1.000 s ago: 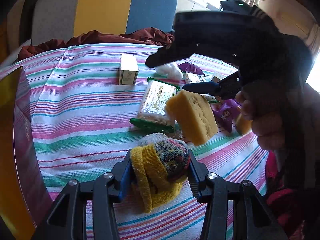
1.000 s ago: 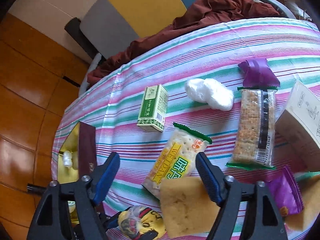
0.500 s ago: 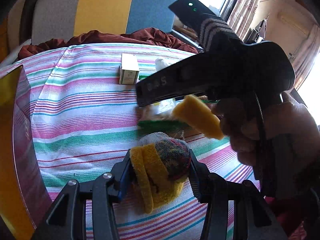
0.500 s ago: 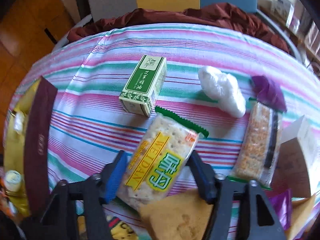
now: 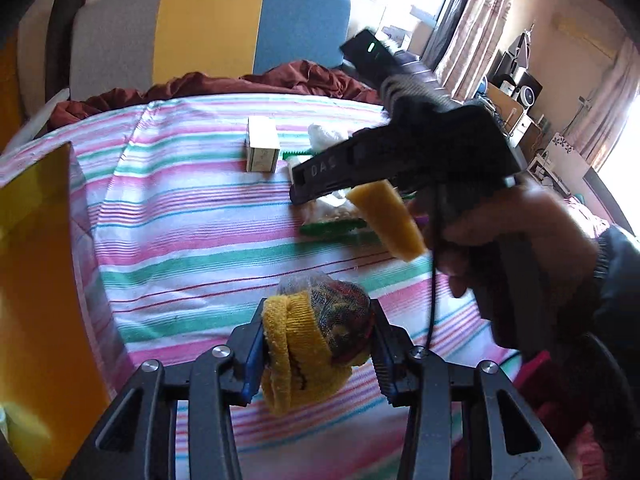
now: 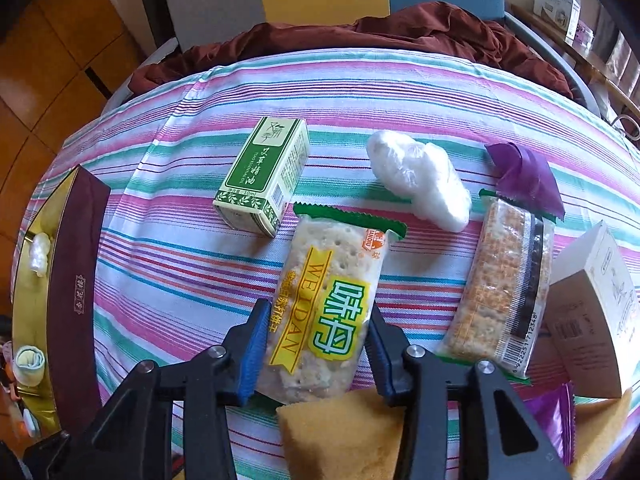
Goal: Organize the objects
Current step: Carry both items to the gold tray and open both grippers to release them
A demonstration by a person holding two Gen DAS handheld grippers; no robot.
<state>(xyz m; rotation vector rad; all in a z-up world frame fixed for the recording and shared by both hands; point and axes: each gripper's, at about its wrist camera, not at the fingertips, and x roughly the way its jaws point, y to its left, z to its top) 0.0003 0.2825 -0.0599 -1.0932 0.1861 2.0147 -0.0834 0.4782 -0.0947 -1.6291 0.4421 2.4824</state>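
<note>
Cracker packet, clear with green serrated ends and a yellow "WEIDAN" label, lies lengthwise near the middle of the striped tablecloth, its near end between the blue-padded fingers of the right gripper, whose jaws are closing with the pads against the packet's two sides. A green-and-white carton sits just beside the packet's far left corner, and a white wad of plastic wrap lies just beyond its far right corner. A second, browner biscuit packet lies parallel toward the right edge of the table, a purple wrapper at its far end and a pale box beyond it at the right edge. A yellow sponge lies at the near edge, touching the cracker packet's near end. At the left edge stands a maroon and gold box, open, with small items inside. The left gripper is clamped on a rolled yellow sock bundle, and its jaws are closing as well. From the left wrist view a person's hand grips the handle of the right gripper over the sponge.
</note>
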